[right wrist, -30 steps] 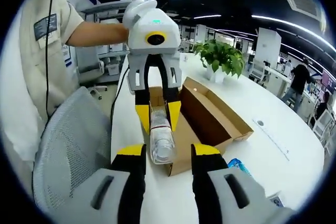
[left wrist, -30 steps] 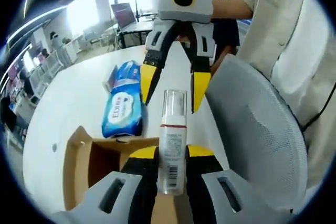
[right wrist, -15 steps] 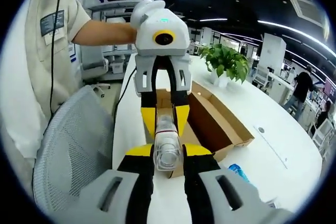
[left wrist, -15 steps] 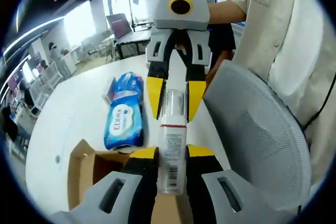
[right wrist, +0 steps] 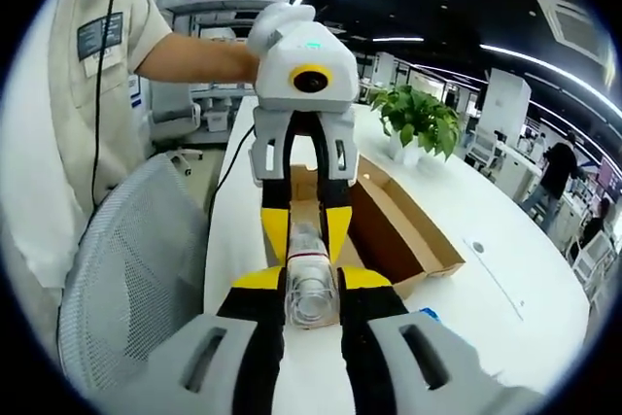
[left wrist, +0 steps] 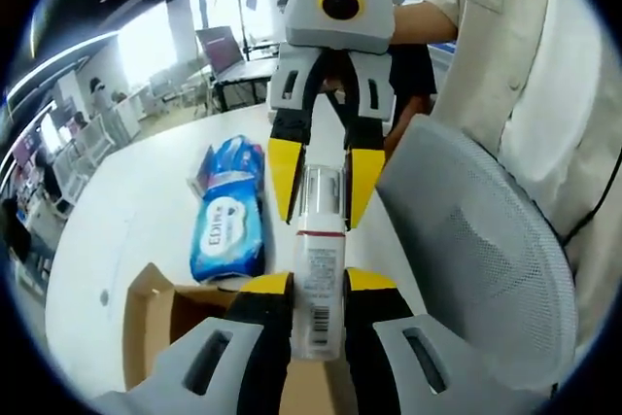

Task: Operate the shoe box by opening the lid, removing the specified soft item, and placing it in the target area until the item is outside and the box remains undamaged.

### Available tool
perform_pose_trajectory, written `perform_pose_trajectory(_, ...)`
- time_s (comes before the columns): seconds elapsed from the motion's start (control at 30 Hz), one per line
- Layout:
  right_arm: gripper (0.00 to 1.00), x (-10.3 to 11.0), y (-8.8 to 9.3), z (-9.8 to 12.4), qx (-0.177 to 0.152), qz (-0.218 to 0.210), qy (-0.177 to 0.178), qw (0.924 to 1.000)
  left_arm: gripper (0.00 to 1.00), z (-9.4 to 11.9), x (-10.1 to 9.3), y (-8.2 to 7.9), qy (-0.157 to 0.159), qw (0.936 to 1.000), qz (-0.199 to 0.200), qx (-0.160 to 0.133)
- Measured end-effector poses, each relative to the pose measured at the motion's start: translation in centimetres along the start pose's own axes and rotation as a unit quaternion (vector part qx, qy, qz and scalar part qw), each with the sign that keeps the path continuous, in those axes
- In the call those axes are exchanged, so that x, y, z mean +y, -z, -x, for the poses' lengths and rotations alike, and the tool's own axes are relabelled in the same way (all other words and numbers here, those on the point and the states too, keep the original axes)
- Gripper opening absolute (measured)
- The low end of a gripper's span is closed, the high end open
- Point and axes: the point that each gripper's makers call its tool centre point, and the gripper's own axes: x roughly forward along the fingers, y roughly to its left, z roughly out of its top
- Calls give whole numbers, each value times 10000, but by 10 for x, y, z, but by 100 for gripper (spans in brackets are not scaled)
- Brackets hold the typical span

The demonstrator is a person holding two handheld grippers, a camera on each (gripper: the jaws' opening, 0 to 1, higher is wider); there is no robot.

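Left gripper (left wrist: 319, 291) and right gripper (right wrist: 311, 284) face each other. Both sets of jaws clamp one bottle (left wrist: 319, 279). A hand (right wrist: 272, 26) holds the left gripper.

The blue wipes pack (left wrist: 227, 223) lying on the bench (left wrist: 126, 201) carries white lettering, seemingly "EDISH". The bottle (left wrist: 318, 279) shows a barcode; its small print stays unreadable.

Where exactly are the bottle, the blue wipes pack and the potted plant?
bottle (left wrist: 319, 284): left gripper view, on its printed label.
wipes pack (left wrist: 227, 230): left gripper view, middle of its blue top.
plant (right wrist: 420, 119): right gripper view, on its green leaves.
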Motion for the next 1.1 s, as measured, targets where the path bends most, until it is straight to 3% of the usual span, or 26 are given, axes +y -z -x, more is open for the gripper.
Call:
perform_pose_trajectory(0.3, 17, 0, 0, 2, 86, -5, 23, 10000, 18, -1, 0, -2, 40, 10000, 68, -61)
perform_pose_trajectory(0.73, 16, -6, -3, 5, 190, -198, 53, 9996, 19, -1, 6, -4, -143, 9998, 19, -111)
perform_pose_trajectory(1.1, 16, -8, -2, 6, 259, -123, 59, 9996, 30, 5, 16, -1, -411, 9990, 78, -155)
